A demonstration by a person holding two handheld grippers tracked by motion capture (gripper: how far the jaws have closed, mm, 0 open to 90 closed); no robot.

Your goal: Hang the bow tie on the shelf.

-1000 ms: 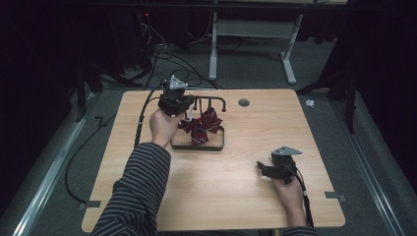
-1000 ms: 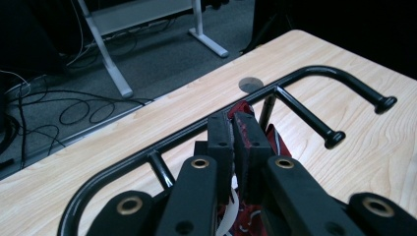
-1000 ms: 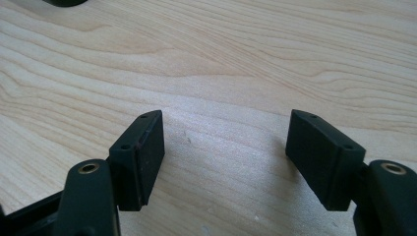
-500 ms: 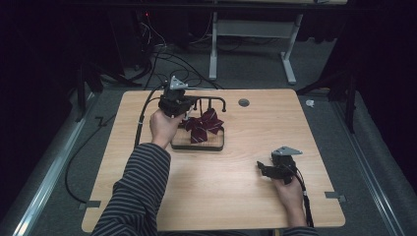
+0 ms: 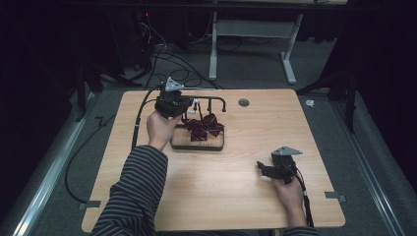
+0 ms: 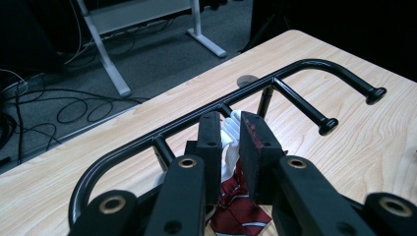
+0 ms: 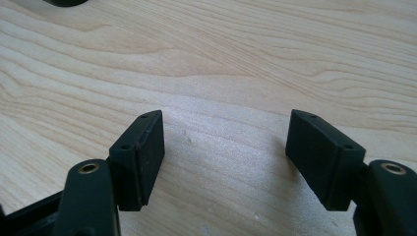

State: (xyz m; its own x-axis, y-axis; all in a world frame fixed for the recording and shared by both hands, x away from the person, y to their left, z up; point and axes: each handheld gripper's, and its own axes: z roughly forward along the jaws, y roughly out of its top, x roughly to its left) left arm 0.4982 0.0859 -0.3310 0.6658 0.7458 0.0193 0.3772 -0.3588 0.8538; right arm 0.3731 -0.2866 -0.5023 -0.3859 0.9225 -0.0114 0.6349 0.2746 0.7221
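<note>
A black metal rack [image 5: 212, 101] stands on a wooden base [image 5: 196, 143] at the table's back middle. A dark red striped cloth [image 5: 204, 125] lies bunched on the base under the rail. My left gripper [image 5: 188, 105] reaches in from the left at rail height. In the left gripper view the rail [image 6: 206, 110] runs just beyond the left gripper [image 6: 230, 133], whose jaws are shut on a white cloth piece [image 6: 229, 147] above the red striped cloth [image 6: 237, 209]. My right gripper [image 5: 264, 169] rests low at the front right, open, over bare wood [image 7: 223, 73].
A round grommet [image 5: 243, 103] sits in the tabletop behind the rack. Cables [image 5: 162, 54] and a white desk frame [image 5: 246, 29] lie on the floor beyond the far edge. The left gripper's cable [image 5: 140, 120] trails off the table's left side.
</note>
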